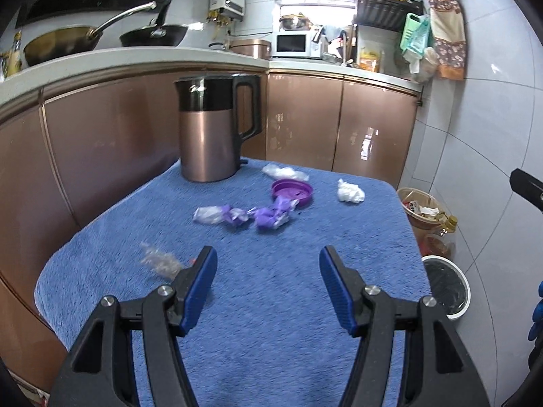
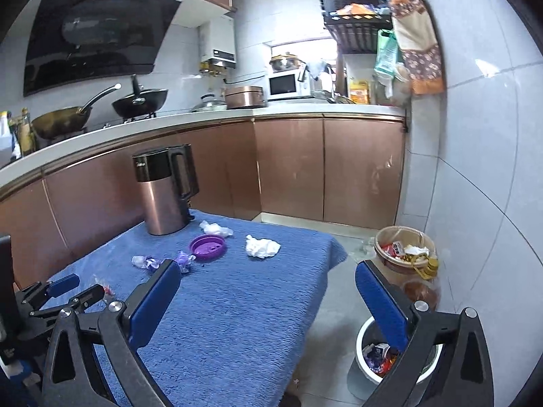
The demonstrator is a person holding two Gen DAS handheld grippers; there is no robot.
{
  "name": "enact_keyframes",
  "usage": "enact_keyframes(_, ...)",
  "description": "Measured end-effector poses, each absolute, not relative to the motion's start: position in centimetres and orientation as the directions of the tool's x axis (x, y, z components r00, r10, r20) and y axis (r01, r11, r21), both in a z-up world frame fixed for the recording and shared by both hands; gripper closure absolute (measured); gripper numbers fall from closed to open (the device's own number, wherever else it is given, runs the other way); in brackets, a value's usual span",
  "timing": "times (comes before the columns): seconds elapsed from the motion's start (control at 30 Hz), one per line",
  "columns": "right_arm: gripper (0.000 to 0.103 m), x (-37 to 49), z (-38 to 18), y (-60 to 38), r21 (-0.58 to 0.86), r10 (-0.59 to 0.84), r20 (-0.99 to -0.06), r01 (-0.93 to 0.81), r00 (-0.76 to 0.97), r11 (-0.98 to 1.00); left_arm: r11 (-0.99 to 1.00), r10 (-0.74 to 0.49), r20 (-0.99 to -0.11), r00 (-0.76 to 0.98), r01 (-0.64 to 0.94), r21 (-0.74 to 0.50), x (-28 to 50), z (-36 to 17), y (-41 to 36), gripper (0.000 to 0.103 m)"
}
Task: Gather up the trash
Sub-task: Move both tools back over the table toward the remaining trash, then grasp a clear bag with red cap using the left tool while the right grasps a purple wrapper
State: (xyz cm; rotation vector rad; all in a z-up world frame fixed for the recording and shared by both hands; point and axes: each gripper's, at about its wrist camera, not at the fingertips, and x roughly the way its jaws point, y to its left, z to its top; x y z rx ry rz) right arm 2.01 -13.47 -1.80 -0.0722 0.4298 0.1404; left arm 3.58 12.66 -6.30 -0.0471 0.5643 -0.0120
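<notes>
Trash lies scattered on a blue towel-covered table [image 1: 271,305]. Two purple-and-white wrappers [image 1: 217,215] [image 1: 271,217] sit mid-table beside a purple lid [image 1: 292,191]. A white tissue wad [image 1: 349,191] and a clear plastic scrap [image 1: 283,171] lie farther back. A crumpled clear wrapper [image 1: 159,259] rests just left of my left gripper [image 1: 268,257], which hovers open and empty over the towel. My right gripper [image 2: 268,302] stands wide open and empty. Its left finger is over the table's edge, its right finger above a white bin [image 2: 359,339] holding wrappers.
A copper kettle [image 1: 212,129] stands at the table's far left corner. A brown basket [image 2: 404,247] of rubbish and a bottle sit on the floor by the tiled wall. Copper cabinets and a counter with pans run behind the table.
</notes>
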Motion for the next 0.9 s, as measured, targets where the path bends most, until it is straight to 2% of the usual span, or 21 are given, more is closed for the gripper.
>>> enact_keyframes(0.17, 0.0, 2.5, -2.5, -12.1, -0.041, 0.164, -0.427, -0.2, 0.889, 0.979, 0.997, -0.015, -0.552, 0.834, -0.03, -0.073, 3.8, -7.2, 14.8, 0.042)
enact_keyframes(0.4, 0.0, 3.8, -4.3, -9.5, -0.083, 0.202, -0.524, -0.286, 0.827, 0.955, 0.986, 0.008, -0.599, 0.8, -0.105, -0.128, 4.0, -9.2, 19.6, 0.042)
enact_keyframes(0.63, 0.0, 5.9, -7.5, -7.6, -0.07, 0.255, -0.611, -0.372, 0.749, 0.926, 0.963, -0.101, -0.639, 0.763, -0.085, -0.254, 3.5, -11.6, 24.1, 0.042)
enact_keyframes(0.9, 0.0, 9.6, -10.2, -5.7, -0.042, 0.287, -0.689, -0.432, 0.665, 0.901, 0.976, -0.122, -0.64, 0.759, -0.026, -0.216, 6.6, -11.5, 22.1, 0.042)
